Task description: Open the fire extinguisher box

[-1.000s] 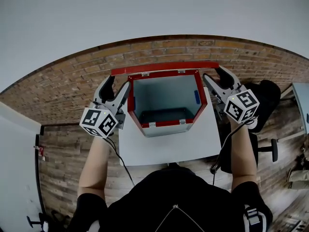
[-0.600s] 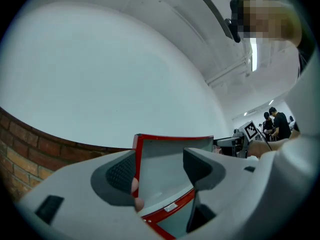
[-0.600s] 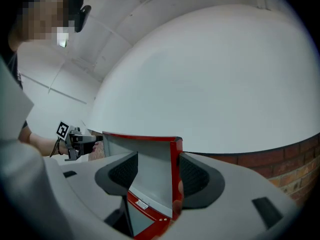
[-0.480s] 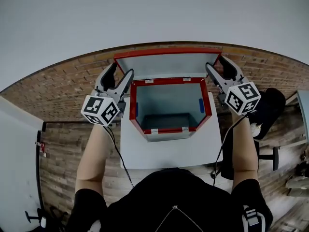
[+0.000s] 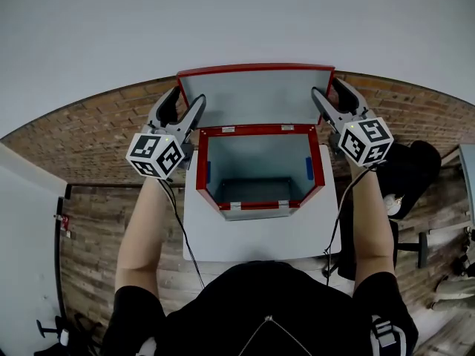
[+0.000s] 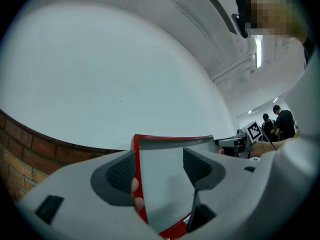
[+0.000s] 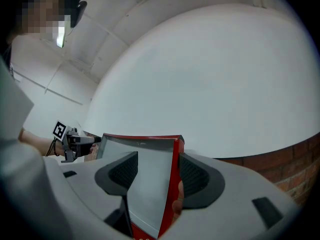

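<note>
The red fire extinguisher box (image 5: 256,129) stands on a white table (image 5: 260,232). Its grey inside is open to view, and its lid (image 5: 256,95) stands upright at the far side. My left gripper (image 5: 187,97) is at the lid's left edge and my right gripper (image 5: 326,87) at its right edge. Both are open. In the left gripper view the lid (image 6: 165,184) shows face-on between the jaws of the left gripper (image 6: 160,169), its red edge by the left pad. In the right gripper view the lid (image 7: 150,179) lies between the jaws of the right gripper (image 7: 157,169), red edge by the right pad.
A white wall rises just behind the box above a brick-patterned band (image 5: 96,136). A black chair (image 5: 412,169) stands to the right of the table. Two people (image 6: 280,121) are far off in the left gripper view.
The lid has swung from nearly edge-on above the box to upright against the wall. Both grippers rose and moved away from me along with its edges.
</note>
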A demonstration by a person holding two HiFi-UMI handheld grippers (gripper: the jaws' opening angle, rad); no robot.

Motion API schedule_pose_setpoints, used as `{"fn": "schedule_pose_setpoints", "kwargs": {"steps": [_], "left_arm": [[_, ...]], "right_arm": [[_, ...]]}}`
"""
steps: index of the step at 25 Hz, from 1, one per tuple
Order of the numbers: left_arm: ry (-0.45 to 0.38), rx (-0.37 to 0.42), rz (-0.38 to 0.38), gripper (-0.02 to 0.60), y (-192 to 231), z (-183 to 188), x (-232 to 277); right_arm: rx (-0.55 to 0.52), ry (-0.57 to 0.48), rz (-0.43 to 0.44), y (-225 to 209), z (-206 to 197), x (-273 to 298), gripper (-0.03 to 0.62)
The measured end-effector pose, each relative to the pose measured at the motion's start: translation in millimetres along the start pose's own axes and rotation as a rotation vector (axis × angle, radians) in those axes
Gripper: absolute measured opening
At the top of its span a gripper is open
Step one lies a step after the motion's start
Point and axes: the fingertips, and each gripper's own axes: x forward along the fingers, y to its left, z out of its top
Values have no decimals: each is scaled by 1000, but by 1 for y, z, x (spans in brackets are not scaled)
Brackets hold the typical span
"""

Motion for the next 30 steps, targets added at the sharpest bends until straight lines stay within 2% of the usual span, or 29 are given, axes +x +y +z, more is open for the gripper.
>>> {"fn": "schedule_pose_setpoints", "kwargs": {"steps": [3, 8, 16, 24, 30], "left_arm": [[13, 3, -23, 338, -4, -4, 7], [61, 66, -85, 337, -33, -19, 27], [62, 36, -49, 337, -23, -22, 23], [-6, 30, -1, 337, -11, 4, -30], [-73, 31, -5, 318, -33, 39, -93]], "right_arm": [[-3, 1, 2, -2, -2, 5, 265], [-9, 2, -3, -7, -2, 11, 265], [-8, 23, -30, -14, -10, 18, 265], [4, -56, -148, -22, 13, -30, 265], [-7, -134, -113, 33, 47, -81, 263]]}}
